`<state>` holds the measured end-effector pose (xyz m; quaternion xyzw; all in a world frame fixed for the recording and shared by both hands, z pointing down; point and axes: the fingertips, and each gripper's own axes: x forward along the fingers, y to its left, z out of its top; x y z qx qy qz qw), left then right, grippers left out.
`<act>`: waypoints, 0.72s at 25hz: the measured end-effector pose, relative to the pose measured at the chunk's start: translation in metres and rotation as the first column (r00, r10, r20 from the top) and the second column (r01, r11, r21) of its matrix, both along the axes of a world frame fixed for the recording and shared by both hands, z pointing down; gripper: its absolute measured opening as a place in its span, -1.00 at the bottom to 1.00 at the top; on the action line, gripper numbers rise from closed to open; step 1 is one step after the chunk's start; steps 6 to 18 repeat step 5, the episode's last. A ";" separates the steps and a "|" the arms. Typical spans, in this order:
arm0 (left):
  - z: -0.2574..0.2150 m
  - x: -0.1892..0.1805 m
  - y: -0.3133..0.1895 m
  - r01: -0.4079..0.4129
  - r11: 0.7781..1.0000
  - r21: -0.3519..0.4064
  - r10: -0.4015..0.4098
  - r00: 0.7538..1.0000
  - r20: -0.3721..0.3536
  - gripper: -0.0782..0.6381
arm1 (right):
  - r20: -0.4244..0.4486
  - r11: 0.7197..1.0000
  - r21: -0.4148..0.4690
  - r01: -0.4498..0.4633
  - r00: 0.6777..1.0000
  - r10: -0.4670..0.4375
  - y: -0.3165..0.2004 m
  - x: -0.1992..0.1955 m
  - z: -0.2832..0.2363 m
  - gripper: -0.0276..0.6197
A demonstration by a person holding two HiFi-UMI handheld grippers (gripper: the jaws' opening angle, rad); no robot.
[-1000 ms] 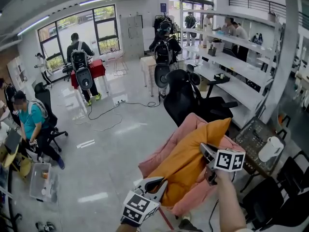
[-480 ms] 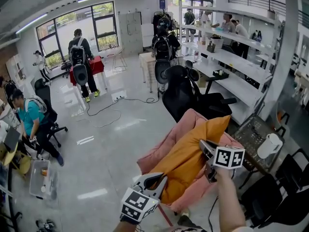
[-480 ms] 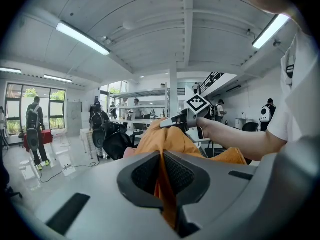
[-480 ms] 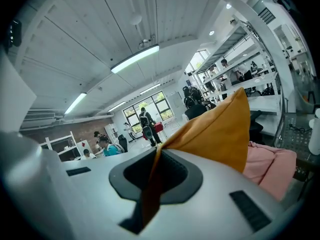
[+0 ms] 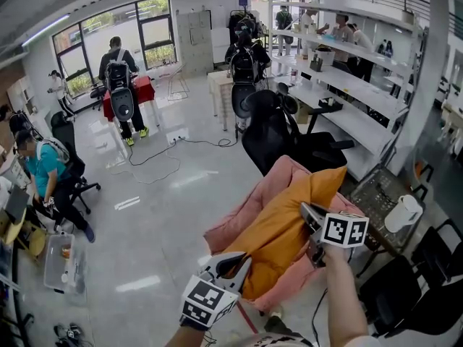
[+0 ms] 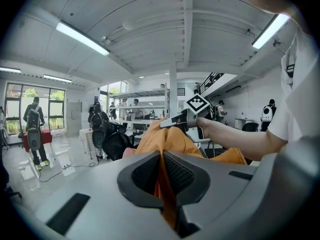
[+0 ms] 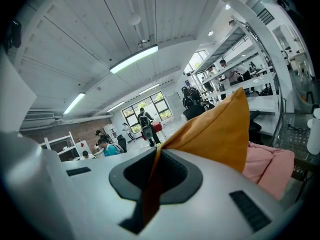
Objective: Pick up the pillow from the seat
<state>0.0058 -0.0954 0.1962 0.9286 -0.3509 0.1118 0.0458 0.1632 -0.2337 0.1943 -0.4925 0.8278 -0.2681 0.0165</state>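
Step in hand, as judged: lifting the orange pillow (image 5: 283, 226) off the pink seat (image 5: 235, 228).

Advice: raise both tools together and level so neither pinched edge slips. Clear the seat's back before carrying the pillow away.

Left tool (image 5: 244, 262): jaws closed, pinching pillow fabric at its 7 o'clock corner.

Right tool (image 5: 305, 210): jaws closed on the fabric edge at 3 o'clock.

Pillow location: spanning both tools, over the seat. Contact with the cushion cannot be confirmed.
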 end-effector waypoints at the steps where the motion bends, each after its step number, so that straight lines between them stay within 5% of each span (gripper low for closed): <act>1: 0.001 0.000 0.000 0.000 1.000 0.000 0.000 1.000 -0.001 -0.73 | 0.000 1.000 -0.001 0.000 1.000 0.000 0.000 0.000 0.001 -0.82; 18: 0.006 -0.002 0.000 0.001 1.000 -0.005 -0.001 1.000 -0.001 -0.73 | -0.001 1.000 -0.004 -0.002 1.000 0.002 0.000 -0.002 0.007 -0.82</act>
